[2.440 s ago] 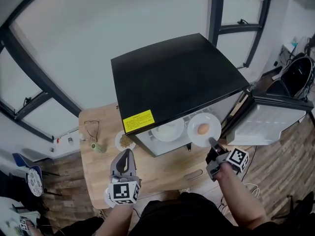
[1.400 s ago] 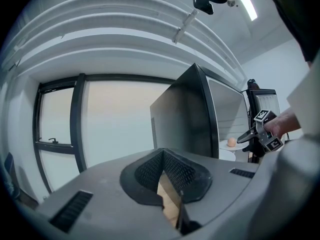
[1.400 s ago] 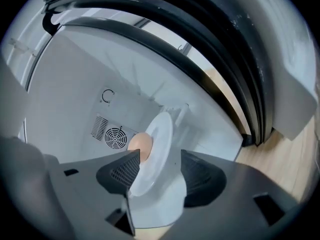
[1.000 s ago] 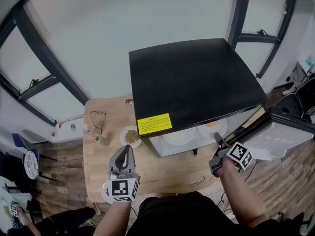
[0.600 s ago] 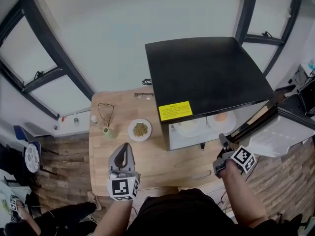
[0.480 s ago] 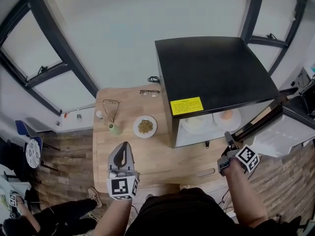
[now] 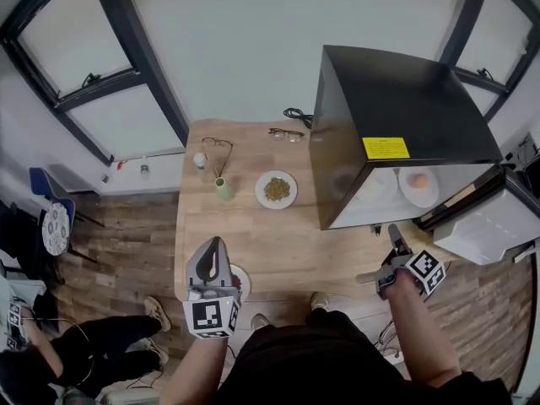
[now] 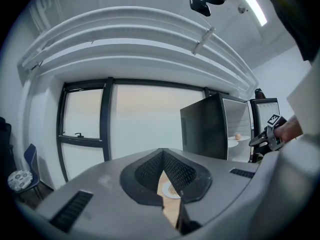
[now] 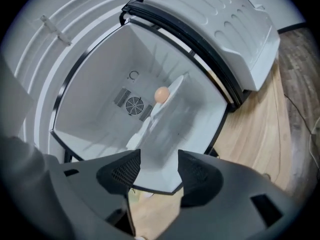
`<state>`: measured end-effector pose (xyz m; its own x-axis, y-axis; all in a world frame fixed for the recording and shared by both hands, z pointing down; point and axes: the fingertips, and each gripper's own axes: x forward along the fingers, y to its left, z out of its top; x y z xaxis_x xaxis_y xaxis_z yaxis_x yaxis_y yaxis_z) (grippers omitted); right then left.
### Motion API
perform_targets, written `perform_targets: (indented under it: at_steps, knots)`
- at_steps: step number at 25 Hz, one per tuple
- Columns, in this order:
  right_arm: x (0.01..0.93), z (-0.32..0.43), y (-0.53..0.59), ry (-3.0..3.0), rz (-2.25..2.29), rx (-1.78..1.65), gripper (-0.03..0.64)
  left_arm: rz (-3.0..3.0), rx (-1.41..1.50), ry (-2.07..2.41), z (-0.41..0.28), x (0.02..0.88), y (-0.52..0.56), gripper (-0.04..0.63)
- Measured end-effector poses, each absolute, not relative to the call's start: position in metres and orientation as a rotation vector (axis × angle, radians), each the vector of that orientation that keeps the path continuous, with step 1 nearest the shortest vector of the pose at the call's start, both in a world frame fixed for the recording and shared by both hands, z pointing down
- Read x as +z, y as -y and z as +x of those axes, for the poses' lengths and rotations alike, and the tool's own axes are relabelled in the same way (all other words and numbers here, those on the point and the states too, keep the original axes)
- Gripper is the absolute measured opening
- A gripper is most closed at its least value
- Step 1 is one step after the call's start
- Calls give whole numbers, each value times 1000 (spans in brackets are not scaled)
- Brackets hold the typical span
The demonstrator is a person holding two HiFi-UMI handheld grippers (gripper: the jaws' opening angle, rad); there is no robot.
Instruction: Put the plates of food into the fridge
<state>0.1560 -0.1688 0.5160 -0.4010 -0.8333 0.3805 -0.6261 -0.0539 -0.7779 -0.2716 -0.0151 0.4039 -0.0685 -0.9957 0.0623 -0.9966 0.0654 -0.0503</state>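
The black fridge stands open on the right of the wooden table, its door swung right. On its shelf sit a white plate and a plate with an egg. In the right gripper view the egg lies deep inside. My right gripper hovers before the fridge, open and empty. A plate of greenish food rests mid-table and shows past the left jaws. My left gripper is shut on nothing, near the table's front edge.
A green cup, a small bottle and two pairs of glasses lie at the table's far side. A white plate peeks out beside the left gripper. A person's legs stand at the left.
The right gripper let go of the egg plate on the fridge shelf and drew back. My head turned left, so the fridge slid right in view. The left gripper stayed put.
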Motion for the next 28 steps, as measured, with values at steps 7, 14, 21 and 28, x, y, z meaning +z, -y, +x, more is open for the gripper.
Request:
perform_targets:
  at_steps: [7, 14, 21, 28]
  knots:
    - [553, 42, 104, -2132, -1332, -1615, 250, 2045, 160, 2344, -334, 417, -54, 3]
    - [597, -67, 21, -2287, -1080, -1818, 212, 1985, 204, 2350, -384, 434, -116, 3]
    - [651, -141, -60, -2444, -921, -2009, 199, 1968, 261, 2314, -411, 450, -147, 3]
    - [698, -185, -100, -2445, -800, -2174, 195, 1928, 351, 2333, -430, 461, -155, 3]
